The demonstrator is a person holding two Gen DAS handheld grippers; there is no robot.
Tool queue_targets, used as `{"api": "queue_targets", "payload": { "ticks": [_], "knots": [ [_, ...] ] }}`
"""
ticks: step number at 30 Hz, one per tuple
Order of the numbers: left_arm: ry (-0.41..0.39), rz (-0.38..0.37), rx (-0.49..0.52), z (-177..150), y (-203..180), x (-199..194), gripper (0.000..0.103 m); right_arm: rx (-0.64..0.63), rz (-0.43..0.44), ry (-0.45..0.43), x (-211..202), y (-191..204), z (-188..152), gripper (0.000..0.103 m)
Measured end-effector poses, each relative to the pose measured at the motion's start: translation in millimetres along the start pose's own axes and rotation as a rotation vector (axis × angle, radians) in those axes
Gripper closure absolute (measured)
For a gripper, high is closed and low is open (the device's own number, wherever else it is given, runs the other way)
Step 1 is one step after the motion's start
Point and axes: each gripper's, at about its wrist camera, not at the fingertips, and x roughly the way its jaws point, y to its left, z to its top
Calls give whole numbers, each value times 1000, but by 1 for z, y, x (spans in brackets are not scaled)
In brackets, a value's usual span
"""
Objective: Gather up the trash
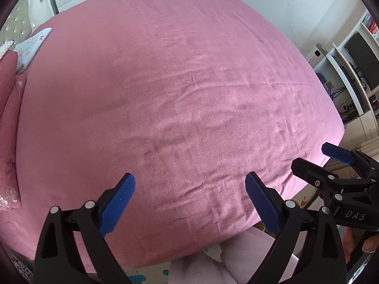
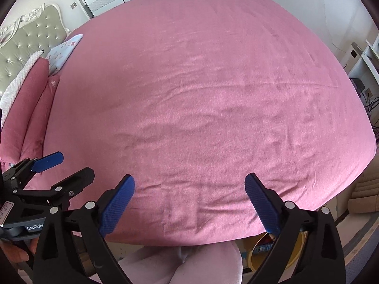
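Observation:
My left gripper [image 1: 189, 179] stands open above the near edge of a pink bed [image 1: 177, 82], with nothing between its blue pads. My right gripper [image 2: 189, 179] is open too, over the same edge and empty. Each shows in the other's view: the right one [image 1: 310, 156] at the right side, the left one [image 2: 75, 163] at the left side. No loose trash shows on the bedspread [image 2: 201, 82]. A yellow bin [image 2: 258, 250] with colourful packaging inside stands on the floor below the bed's near right corner.
Pink pillows [image 2: 35, 94], a light blue pillow [image 2: 64, 49] and a tufted headboard [image 2: 28, 40] lie at the left. White shelves with a monitor [image 1: 362, 59] stand at the right. A person's legs in pale trousers [image 2: 189, 260] are below the grippers.

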Motion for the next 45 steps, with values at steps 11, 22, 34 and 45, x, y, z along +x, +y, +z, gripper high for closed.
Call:
{"api": "queue_targets", "payload": {
  "ticks": [11, 22, 34, 45],
  "knots": [
    [-110, 80, -63, 11, 0, -40, 4, -133, 10, -83, -29, 8, 25, 12],
    [-167, 104, -173, 21, 2, -69, 4, -181, 82, -106, -44, -1, 48, 10],
    [-224, 145, -211, 32, -6, -83, 4, -186, 109, -105, -50, -18, 57, 10],
    [-261, 89, -261, 37, -3, -94, 4, -183, 107, -98, -51, -24, 55, 10]
  ]
}}
